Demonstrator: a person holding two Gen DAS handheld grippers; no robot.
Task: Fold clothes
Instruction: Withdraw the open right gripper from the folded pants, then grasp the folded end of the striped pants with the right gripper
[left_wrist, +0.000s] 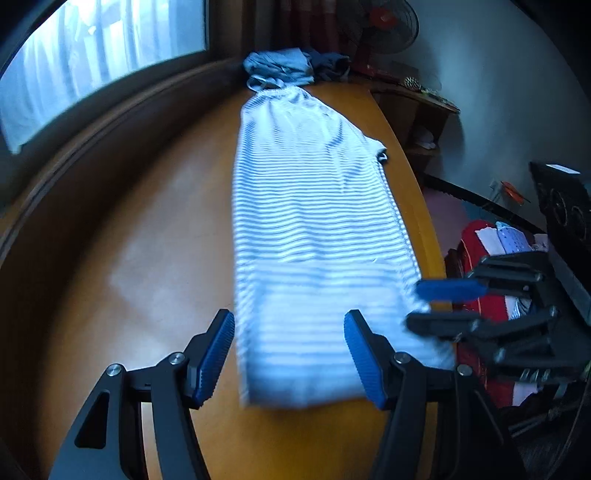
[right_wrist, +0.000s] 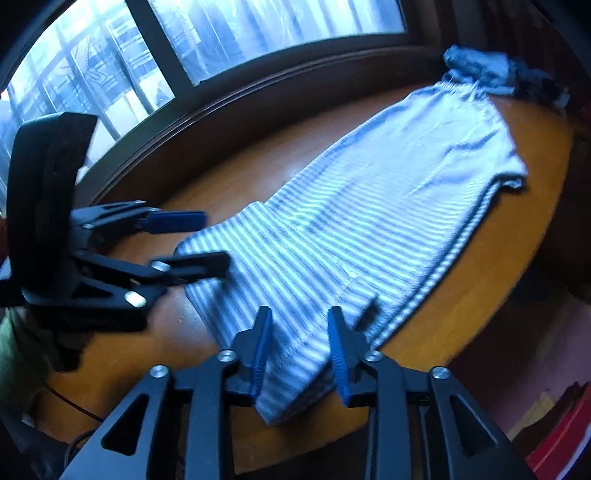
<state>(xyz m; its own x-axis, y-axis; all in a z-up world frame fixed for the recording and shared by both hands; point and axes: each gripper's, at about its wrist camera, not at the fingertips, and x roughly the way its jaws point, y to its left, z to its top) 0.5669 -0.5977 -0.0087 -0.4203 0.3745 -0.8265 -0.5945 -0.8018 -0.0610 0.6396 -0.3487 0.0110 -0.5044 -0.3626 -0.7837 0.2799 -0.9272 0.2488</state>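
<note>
Counting it up: two grippers, one striped garment (left_wrist: 314, 221) laid out, and one small pile of clothes (left_wrist: 291, 66) at the far end of the table (left_wrist: 147, 258). There's also one fan (left_wrist: 380, 22) behind the pile and a red heap (left_wrist: 484, 306) off the right edge of the table.

The garment is white with thin blue stripes across it, folded lengthwise into a long narrow strip that runs down the table from the pile toward the cameras. It looks like pants with a gathered waistband at the far end, though it's blurry so I can't be sure. It lies mostly flat with a few soft wrinkles near the top and a little flap sticking out on the right side.

Left gripper (left_wrist: 290, 354) is spread wide, one finger on each side of the near end of the cloth, not pinching anything. Right gripper (right_wrist: 299, 350) is apart too, with the near right corner of the garment between its fingers, not clamped. Both sit side by side at the near hem.
</note>
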